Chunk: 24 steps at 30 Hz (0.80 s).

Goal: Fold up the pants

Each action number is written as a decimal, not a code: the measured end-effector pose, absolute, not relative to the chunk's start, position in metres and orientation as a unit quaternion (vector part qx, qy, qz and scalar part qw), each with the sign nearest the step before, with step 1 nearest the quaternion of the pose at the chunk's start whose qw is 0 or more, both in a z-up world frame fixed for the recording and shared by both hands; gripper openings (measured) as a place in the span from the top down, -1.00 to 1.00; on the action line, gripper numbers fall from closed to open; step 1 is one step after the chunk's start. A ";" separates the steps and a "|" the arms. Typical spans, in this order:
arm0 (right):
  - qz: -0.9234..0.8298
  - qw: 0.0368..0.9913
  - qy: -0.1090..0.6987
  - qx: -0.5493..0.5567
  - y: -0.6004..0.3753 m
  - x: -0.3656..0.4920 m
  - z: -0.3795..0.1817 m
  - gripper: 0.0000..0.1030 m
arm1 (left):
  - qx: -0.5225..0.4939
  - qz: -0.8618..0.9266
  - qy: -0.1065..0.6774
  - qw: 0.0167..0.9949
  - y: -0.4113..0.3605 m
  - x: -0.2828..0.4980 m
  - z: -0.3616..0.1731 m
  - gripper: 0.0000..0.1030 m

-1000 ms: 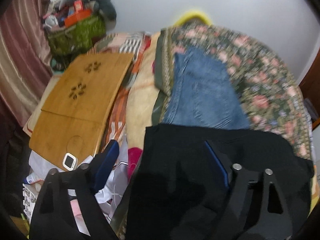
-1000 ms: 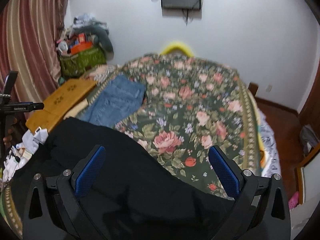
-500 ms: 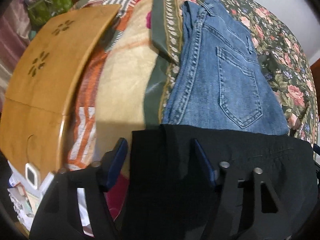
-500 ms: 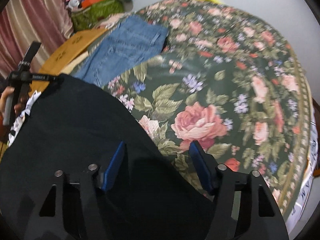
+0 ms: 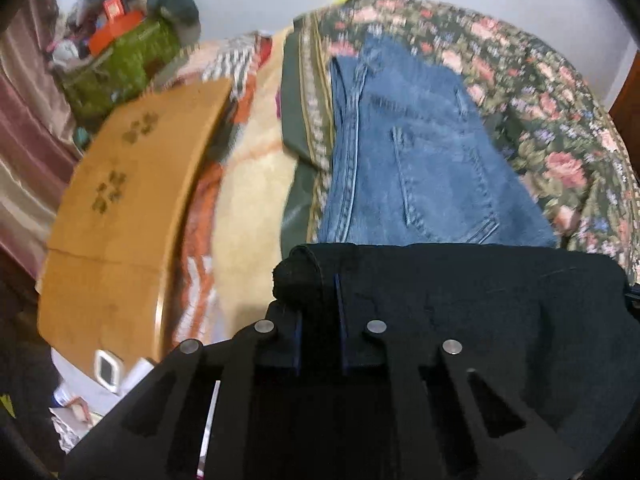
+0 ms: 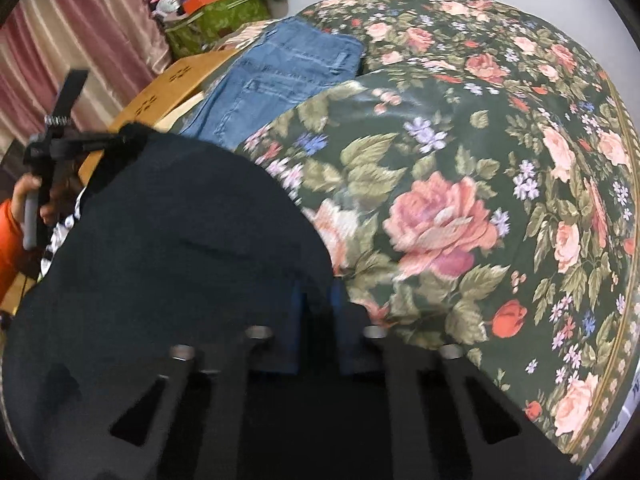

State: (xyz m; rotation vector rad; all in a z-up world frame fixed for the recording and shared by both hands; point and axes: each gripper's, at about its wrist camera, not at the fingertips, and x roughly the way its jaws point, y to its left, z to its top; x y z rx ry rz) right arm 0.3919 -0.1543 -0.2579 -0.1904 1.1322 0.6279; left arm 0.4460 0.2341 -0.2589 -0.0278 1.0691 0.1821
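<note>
Left gripper (image 5: 318, 300): jaws have just been closing and now pinch a bunched corner of the black pants (image 5: 460, 300); the fabric bulges up just ahead of the fingertips.
Right gripper (image 6: 316, 304): jaws have just been closing and are now drawn in narrow on the other edge of the black pants (image 6: 172, 240), with dark cloth between the blue pads.
Black pants: spread between the two grippers, lying directly under and in front of both; to the right of the left gripper and to the left of the right gripper.
Person's hand (image 6: 30, 196): far left of the right gripper, wrapped around the handle of the left gripper, with an orange sleeve below it.
Folded blue jeans (image 5: 416, 160): straight ahead of the left gripper, just beyond the far edge of the pants; ahead and left of the right gripper.
Floral bedspread (image 6: 480, 160): beneath the clothes, filling the area ahead and right of the right gripper.
Wooden lap tray (image 5: 120, 208): ahead and left of the left gripper, apart from the pants.
Green bag (image 5: 120, 68): far ahead on the left, piled with clutter.
</note>
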 end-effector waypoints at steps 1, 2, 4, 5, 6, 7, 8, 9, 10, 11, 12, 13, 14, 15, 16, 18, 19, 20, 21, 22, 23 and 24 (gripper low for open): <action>0.286 0.799 0.520 -0.101 -0.152 0.391 -0.255 0.90 | -0.012 0.090 0.499 0.862 0.233 0.444 -0.246 0.77; 0.278 0.807 0.509 -0.111 -0.151 0.391 -0.251 0.91 | -0.010 0.091 0.492 0.866 0.232 0.444 -0.237 0.77; 0.264 0.824 0.488 -0.118 -0.152 0.393 -0.240 0.92 | -0.005 0.091 0.470 0.878 0.230 0.439 -0.213 0.78; 0.252 0.838 0.470 -0.117 -0.154 0.396 -0.228 0.92 | -0.002 0.091 0.461 0.883 0.229 0.437 -0.203 0.78; 0.245 0.847 0.458 -0.113 -0.156 0.398 -0.220 0.92 | 0.000 0.090 0.452 0.888 0.226 0.435 -0.194 0.79; 0.236 0.859 0.440 -0.109 -0.159 0.400 -0.206 0.92 | 0.005 0.086 0.442 0.893 0.225 0.430 -0.181 0.80; 0.233 0.866 0.430 -0.107 -0.161 0.399 -0.197 0.92 | 0.008 0.084 0.437 0.895 0.224 0.427 -0.174 0.80; 0.232 0.872 0.418 -0.104 -0.162 0.398 -0.187 0.92 | 0.010 0.084 0.431 0.898 0.223 0.422 -0.166 0.80; 0.233 0.875 0.411 -0.108 -0.162 0.396 -0.178 0.92 | 0.010 0.083 0.428 0.900 0.222 0.417 -0.162 0.80; 0.234 0.878 0.402 -0.113 -0.161 0.391 -0.168 0.92 | 0.010 0.083 0.425 0.901 0.221 0.411 -0.159 0.80; 0.236 0.879 0.399 -0.114 -0.160 0.388 -0.164 0.92 | 0.012 0.083 0.423 0.902 0.221 0.406 -0.157 0.81; 0.239 0.879 0.396 -0.115 -0.160 0.382 -0.159 0.92 | 0.014 0.085 0.419 0.904 0.220 0.397 -0.154 0.81; 0.241 0.879 0.394 -0.115 -0.160 0.374 -0.157 0.92 | 0.012 0.085 0.417 0.905 0.221 0.390 -0.154 0.81; 0.244 0.880 0.392 -0.115 -0.159 0.368 -0.155 0.92 | 0.009 0.085 0.416 0.905 0.222 0.381 -0.153 0.81; 0.248 0.879 0.391 -0.116 -0.157 0.361 -0.152 0.92 | 0.006 0.083 0.415 0.906 0.223 0.371 -0.152 0.81; 0.255 0.878 0.389 -0.115 -0.156 0.347 -0.146 0.92 | 0.004 0.085 0.413 0.907 0.224 0.355 -0.152 0.82; 0.260 0.877 0.387 -0.113 -0.156 0.339 -0.144 0.92 | 0.003 0.087 0.413 0.907 0.225 0.343 -0.151 0.82; 0.265 0.877 0.386 -0.107 -0.156 0.333 -0.142 0.92 | 0.001 0.088 0.414 0.906 0.226 0.336 -0.151 0.82; 0.270 0.876 0.387 -0.102 -0.155 0.324 -0.140 0.92 | -0.002 0.089 0.415 0.906 0.227 0.326 -0.152 0.82; 0.275 0.875 0.386 -0.098 -0.155 0.316 -0.140 0.92 | -0.003 0.090 0.414 0.906 0.229 0.315 -0.152 0.82; 0.280 0.874 0.386 -0.095 -0.153 0.307 -0.139 0.92 | -0.004 0.092 0.414 0.905 0.230 0.307 -0.152 0.82; 0.283 0.873 0.386 -0.092 -0.152 0.297 -0.138 0.92 | -0.006 0.095 0.414 0.905 0.232 0.297 -0.153 0.82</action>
